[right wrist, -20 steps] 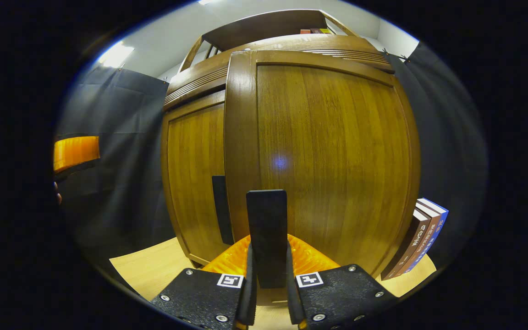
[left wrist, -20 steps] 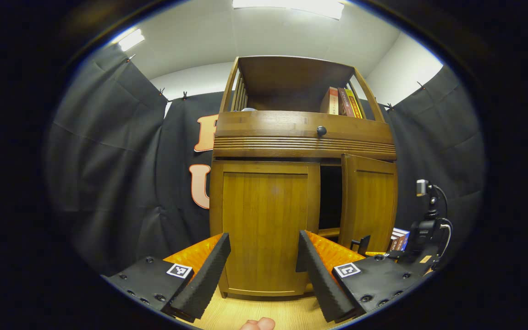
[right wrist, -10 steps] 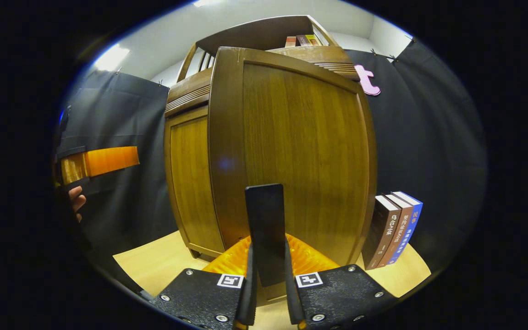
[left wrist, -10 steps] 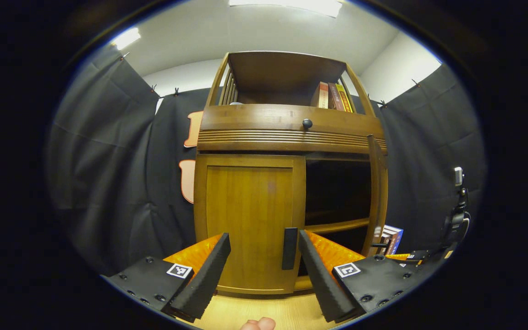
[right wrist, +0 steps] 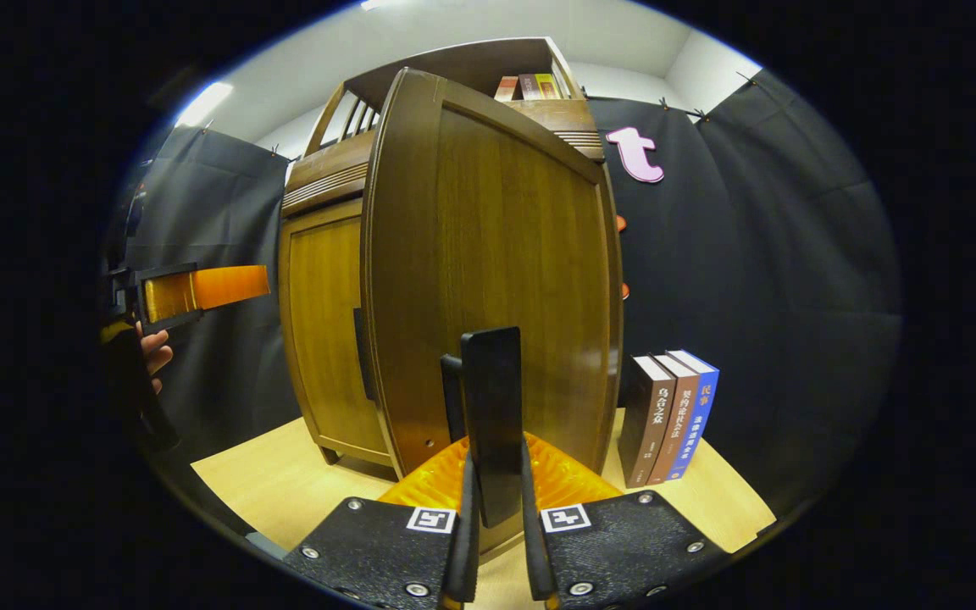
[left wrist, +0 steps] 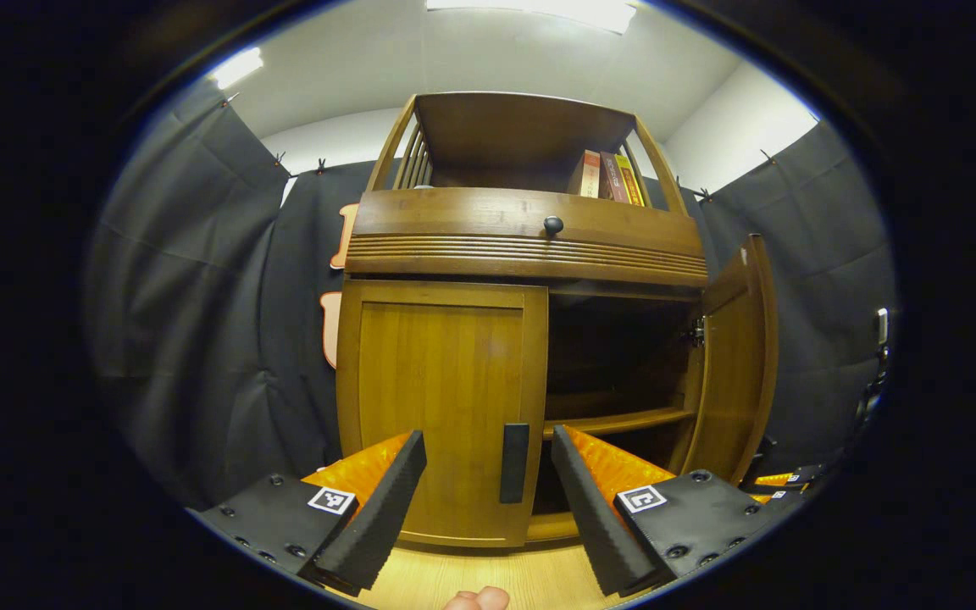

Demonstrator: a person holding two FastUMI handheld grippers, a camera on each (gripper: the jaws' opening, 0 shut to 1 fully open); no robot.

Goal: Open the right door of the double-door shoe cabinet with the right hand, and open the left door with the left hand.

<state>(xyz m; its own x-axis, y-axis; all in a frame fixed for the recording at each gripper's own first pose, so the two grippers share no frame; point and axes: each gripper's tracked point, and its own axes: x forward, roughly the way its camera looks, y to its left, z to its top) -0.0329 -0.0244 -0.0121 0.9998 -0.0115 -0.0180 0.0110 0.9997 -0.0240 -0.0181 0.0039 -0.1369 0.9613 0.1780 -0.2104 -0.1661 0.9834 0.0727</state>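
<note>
1. Right gripper view: the right gripper (right wrist: pixel 495 508) is clamped on the dark upright handle (right wrist: pixel 492 415) of the right door (right wrist: pixel 496 271), one finger on each side of it; the door rises straight ahead of the fingertips.
2. Left gripper view: the left gripper (left wrist: pixel 481 496) holds nothing, its fingers spread wide, and the left door (left wrist: pixel 441 407) stands shut just beyond them. That door's handle (left wrist: pixel 514 463) sits between the two fingers but farther off, not touched.
3. Seen from the left gripper, the right door (left wrist: pixel 734 356) is swung well out on the far right, baring the dark inside and a shelf (left wrist: pixel 615 421) of the shoe cabinet (left wrist: pixel 530 246).
4. Handling, as a judgement: the doors look like stiff wooden panels on hinges, light enough to swing on a steady pull along an arc. The slim vertical handle is the place to grip, squarely across its width, since its smooth faces could slip.
5. Around: books (right wrist: pixel 673 415) stand on the tabletop (right wrist: pixel 285 483) just right of the right gripper, close behind the open door; opening it wider may bump them. More books (left wrist: pixel 607 176) sit on the top shelf, above a drawer knob (left wrist: pixel 553 224).
6. Nothing seems to block the left gripper's approach to its handle.
</note>
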